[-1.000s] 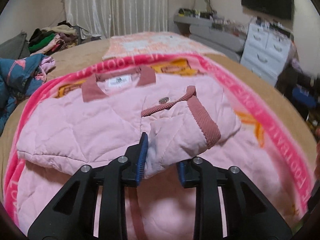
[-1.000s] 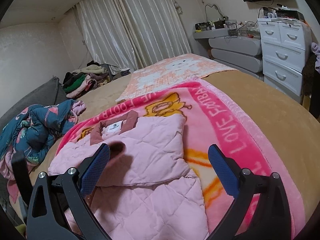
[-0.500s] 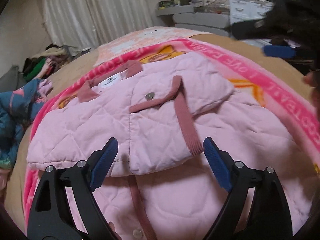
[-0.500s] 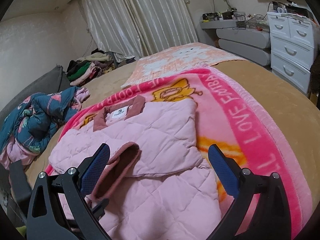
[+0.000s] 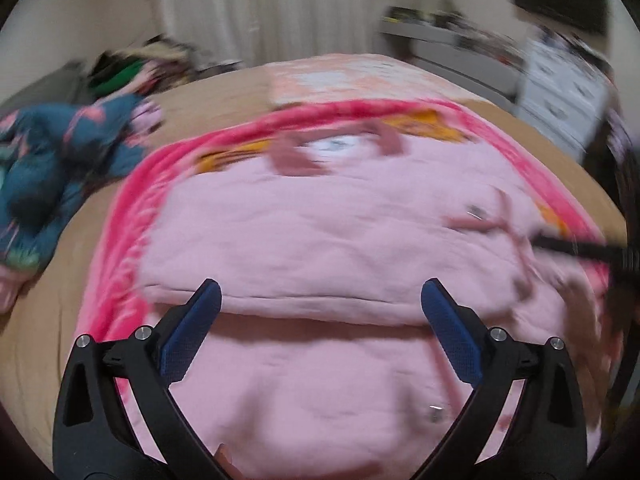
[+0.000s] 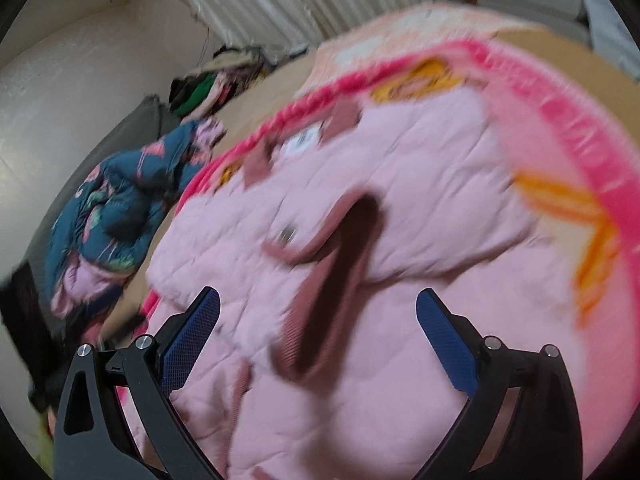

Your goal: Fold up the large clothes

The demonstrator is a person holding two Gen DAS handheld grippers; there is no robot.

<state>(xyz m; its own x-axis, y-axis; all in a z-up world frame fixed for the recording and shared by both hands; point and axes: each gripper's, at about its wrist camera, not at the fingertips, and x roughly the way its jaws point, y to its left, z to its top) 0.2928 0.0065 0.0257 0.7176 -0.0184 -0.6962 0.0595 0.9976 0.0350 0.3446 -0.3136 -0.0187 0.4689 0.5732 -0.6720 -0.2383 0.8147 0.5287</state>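
Note:
A pink quilted jacket (image 5: 320, 240) lies flat on the bed, its dusky-pink collar (image 5: 336, 144) at the far end. Its sleeve is folded across the chest, the ribbed cuff (image 6: 340, 280) gaping dark in the right wrist view. My left gripper (image 5: 320, 286) hovers over the jacket's folded edge; its jaws are opening wide, with nothing pressed between the blue pads. My right gripper (image 6: 318, 294) stands open just above the cuff, tilted down, holding nothing. Both views are motion-blurred.
Under the jacket lies a bright pink printed blanket (image 5: 132, 216) on the tan bed (image 5: 40, 320). A crumpled blue floral garment (image 6: 120, 208) sits on the left, a clothes pile (image 5: 128, 72) behind it. White drawers (image 5: 568, 92) stand at the right.
The left gripper let go of the sleeve, opened wide and drew back toward the left. The sleeve now lies across the chest. The right gripper sank toward the cuff and tilted.

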